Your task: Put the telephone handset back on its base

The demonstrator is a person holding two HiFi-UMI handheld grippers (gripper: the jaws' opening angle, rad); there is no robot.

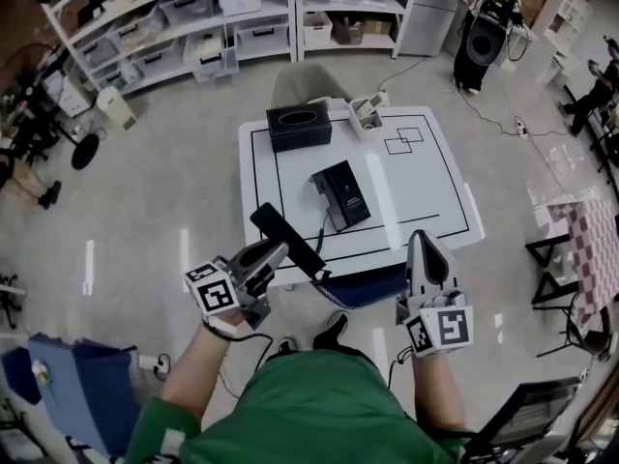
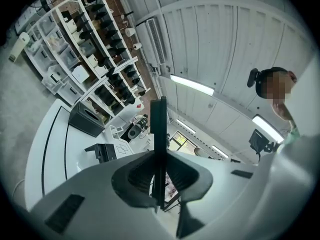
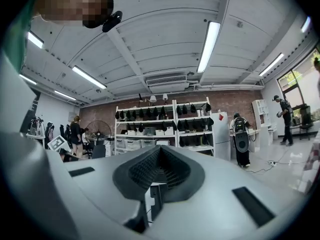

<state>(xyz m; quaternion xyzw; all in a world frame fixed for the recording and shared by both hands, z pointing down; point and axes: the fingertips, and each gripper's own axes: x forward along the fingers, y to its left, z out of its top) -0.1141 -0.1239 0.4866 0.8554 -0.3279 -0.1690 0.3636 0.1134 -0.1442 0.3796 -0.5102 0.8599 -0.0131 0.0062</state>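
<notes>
My left gripper (image 1: 277, 251) is shut on the black telephone handset (image 1: 286, 239), holding it in the air over the near edge of the white table (image 1: 426, 177). In the left gripper view the handset (image 2: 159, 134) stands edge-on as a dark bar clamped between the jaws of that gripper (image 2: 159, 179). The black base (image 1: 341, 194) lies at the table's middle, ahead and to the right of the handset, and a thin cord (image 1: 322, 228) links the two. The base (image 2: 103, 152) also shows low on the left. My right gripper (image 1: 422, 242) is shut and empty at the near right edge, pointing upward (image 3: 159, 168).
A black tissue box (image 1: 299, 127) and a small white holder (image 1: 366, 116) sit at the table's far side. A blue chair seat (image 1: 366, 287) pokes out under the near edge. Shelving (image 1: 174, 27) lines the back wall; a checkered table (image 1: 592, 245) stands right.
</notes>
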